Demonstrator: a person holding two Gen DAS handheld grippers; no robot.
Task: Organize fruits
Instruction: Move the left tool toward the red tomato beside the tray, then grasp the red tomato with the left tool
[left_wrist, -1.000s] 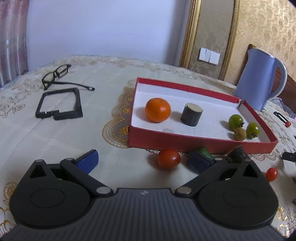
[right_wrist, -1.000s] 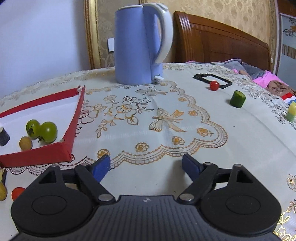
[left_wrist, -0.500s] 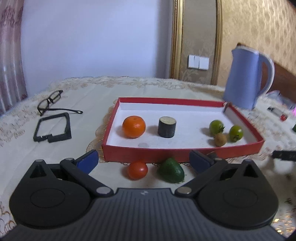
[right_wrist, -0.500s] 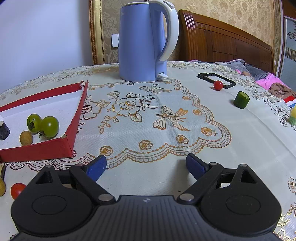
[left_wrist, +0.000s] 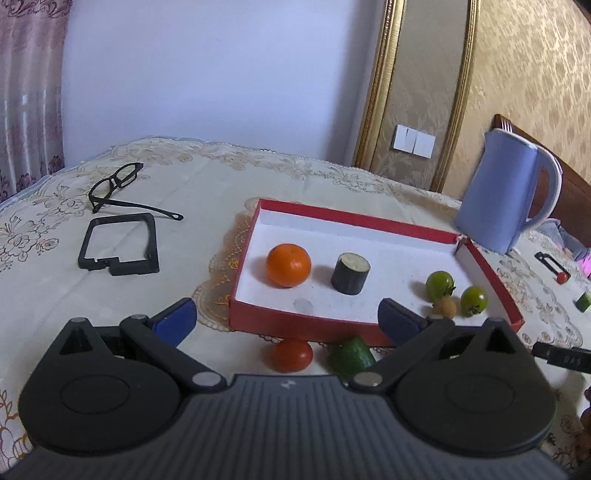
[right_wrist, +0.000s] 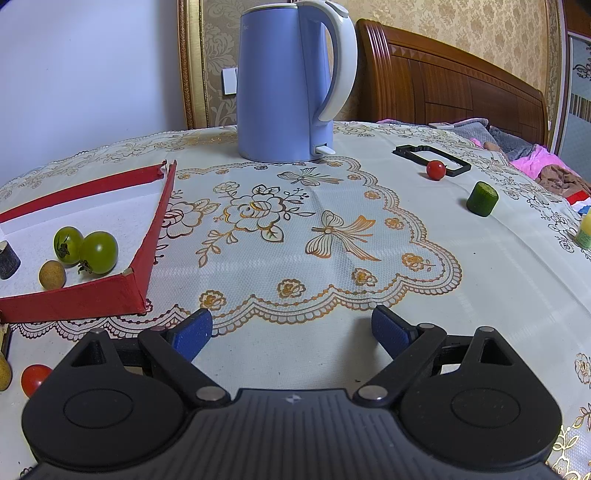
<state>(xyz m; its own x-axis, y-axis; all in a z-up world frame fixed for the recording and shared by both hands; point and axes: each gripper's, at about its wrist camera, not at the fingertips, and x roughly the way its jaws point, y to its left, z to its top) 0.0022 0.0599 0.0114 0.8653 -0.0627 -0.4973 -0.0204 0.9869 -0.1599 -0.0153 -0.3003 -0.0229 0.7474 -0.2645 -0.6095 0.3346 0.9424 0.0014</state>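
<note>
A red tray (left_wrist: 306, 325) holds an orange (left_wrist: 288, 265), a dark cylinder piece (left_wrist: 350, 273), two green tomatoes (left_wrist: 439, 283) and a small brown fruit (left_wrist: 445, 307). A red tomato (left_wrist: 291, 355) and a green cucumber piece (left_wrist: 351, 356) lie on the cloth in front of the tray. My left gripper (left_wrist: 284, 319) is open and empty, above them. My right gripper (right_wrist: 291, 332) is open and empty over the tablecloth, right of the tray (right_wrist: 147, 243). A small red tomato (right_wrist: 436, 170) and a green piece (right_wrist: 482, 198) lie far right.
A blue kettle (right_wrist: 288, 81) stands behind the tray. Glasses (left_wrist: 118, 184) and a black frame (left_wrist: 120, 245) lie at the left. Another black frame (right_wrist: 430, 158) lies at the far right. A red tomato (right_wrist: 35, 378) sits by the right gripper's left side.
My left gripper has drawn back and risen, so the red tomato and cucumber piece now sit lower between its fingers. My right gripper has edged forward a little.
</note>
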